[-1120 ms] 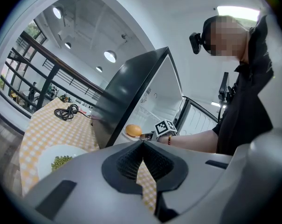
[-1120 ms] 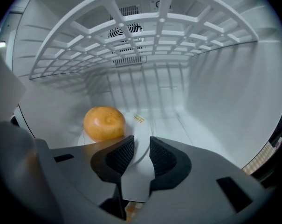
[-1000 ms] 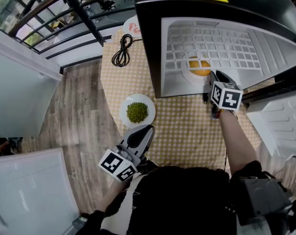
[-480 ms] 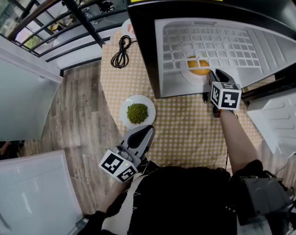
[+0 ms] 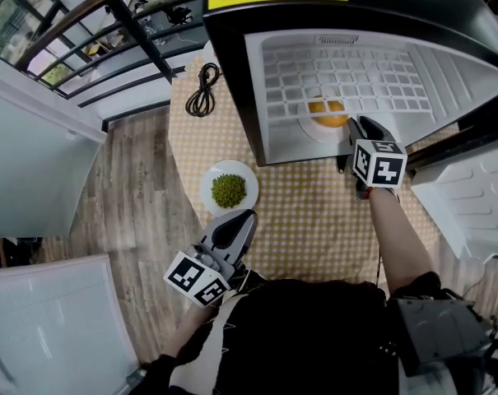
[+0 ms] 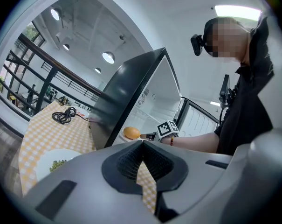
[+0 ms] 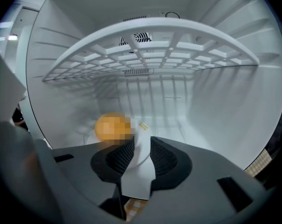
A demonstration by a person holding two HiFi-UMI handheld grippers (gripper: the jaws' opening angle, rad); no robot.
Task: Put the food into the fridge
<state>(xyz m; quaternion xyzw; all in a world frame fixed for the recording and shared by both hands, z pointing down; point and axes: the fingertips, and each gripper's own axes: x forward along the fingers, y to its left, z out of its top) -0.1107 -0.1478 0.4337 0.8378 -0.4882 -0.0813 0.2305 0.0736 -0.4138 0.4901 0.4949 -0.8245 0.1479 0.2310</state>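
Note:
Inside the open black fridge (image 5: 232, 72), on its white floor, sits a white plate with an orange food (image 5: 327, 112), also the orange food (image 7: 112, 126). My right gripper (image 5: 354, 127) reaches into the fridge mouth at the plate's near rim. Its jaws (image 7: 137, 148) stand slightly apart, with the plate's rim showing in the gap. A white plate of green peas (image 5: 228, 189) rests on the checked table (image 5: 314, 212) left of the fridge. My left gripper (image 5: 240, 218) hovers near the table's front edge, just short of the peas, shut and empty (image 6: 141, 146).
A white wire shelf (image 5: 356, 68) spans the fridge above the plate. The fridge door (image 5: 471, 212) hangs open at the right. A coiled black cable (image 5: 202, 89) lies on the table's far left. Wooden floor and a railing lie to the left.
Both grippers stay almost where they were. The view has drifted slightly, so the fridge sits a little further left in the picture.

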